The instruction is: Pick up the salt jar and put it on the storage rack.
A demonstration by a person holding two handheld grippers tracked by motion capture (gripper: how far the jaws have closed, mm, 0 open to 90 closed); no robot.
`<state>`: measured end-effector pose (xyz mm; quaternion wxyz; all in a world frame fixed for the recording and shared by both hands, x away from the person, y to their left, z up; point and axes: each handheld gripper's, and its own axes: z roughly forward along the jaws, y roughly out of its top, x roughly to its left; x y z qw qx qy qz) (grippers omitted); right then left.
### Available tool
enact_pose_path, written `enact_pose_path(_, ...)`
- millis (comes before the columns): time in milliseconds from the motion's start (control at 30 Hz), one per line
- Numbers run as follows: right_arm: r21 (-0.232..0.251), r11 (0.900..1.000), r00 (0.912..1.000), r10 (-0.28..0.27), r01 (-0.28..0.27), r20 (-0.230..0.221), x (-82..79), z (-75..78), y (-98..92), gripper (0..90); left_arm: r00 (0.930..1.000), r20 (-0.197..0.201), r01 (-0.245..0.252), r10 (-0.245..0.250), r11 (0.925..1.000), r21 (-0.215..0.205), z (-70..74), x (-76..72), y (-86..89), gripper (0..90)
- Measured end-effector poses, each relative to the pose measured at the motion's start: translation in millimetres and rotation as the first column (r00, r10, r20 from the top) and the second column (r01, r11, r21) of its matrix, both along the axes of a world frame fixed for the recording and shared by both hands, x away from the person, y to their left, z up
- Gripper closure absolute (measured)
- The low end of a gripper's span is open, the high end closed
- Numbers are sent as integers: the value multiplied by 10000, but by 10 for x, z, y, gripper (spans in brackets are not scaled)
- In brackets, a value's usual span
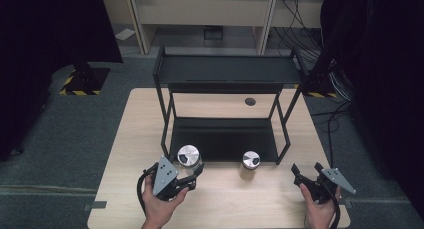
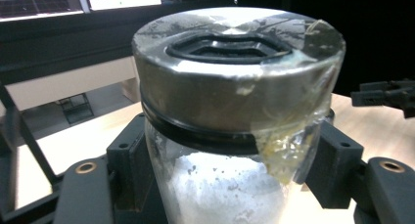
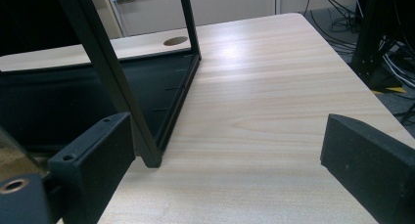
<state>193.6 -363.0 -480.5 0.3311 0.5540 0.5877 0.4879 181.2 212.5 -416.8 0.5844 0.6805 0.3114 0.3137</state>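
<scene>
Beside the rack's front edge, jaws-gripped jar.

Left claw, lower left of the high view, is clamped; right claw, lower right, gapes wide.

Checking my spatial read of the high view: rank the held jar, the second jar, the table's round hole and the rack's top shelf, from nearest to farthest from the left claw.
1. Held jar, gripped in the left claw.
2. Second jar, to its right on the table.
3. Round hole, beyond, behind the rack.
4. Top shelf, at the far end.
</scene>
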Motion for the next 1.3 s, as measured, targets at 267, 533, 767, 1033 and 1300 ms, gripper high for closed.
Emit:
enact_pose_path(267, -12, 10000, 10000, 5, -5, -5, 1, 1, 1, 62, 9990, -91, -443, 438, 9976, -533, 195, 97, 18, 304)
enact_pose_path(533, -16, 10000, 10000, 23, -23, 14, 1, -2, -6, 62, 9940, 165, -1075, 1084, 9929, -513, 420, 185, -18, 304)
enact_pose_path(767, -49, 10000, 10000, 30, -30, 11, 1, 0, -2, 62, 9906, 127, -1353, 1361, 9896, -497, 563, 296, -43, 305)
enact_pose_path(1033, -27, 10000, 10000, 43, -43, 9, 2, -1, -7, 63, 9891, 232, -1444, 1454, 9887, -393, 737, 410, -86, 305)
enact_pose_path(1300, -54, 10000, 10000, 40, -40, -8, 5, 3, -3, 63, 9881, 287, -1499, 1511, 9878, -414, 859, 482, -99, 304)
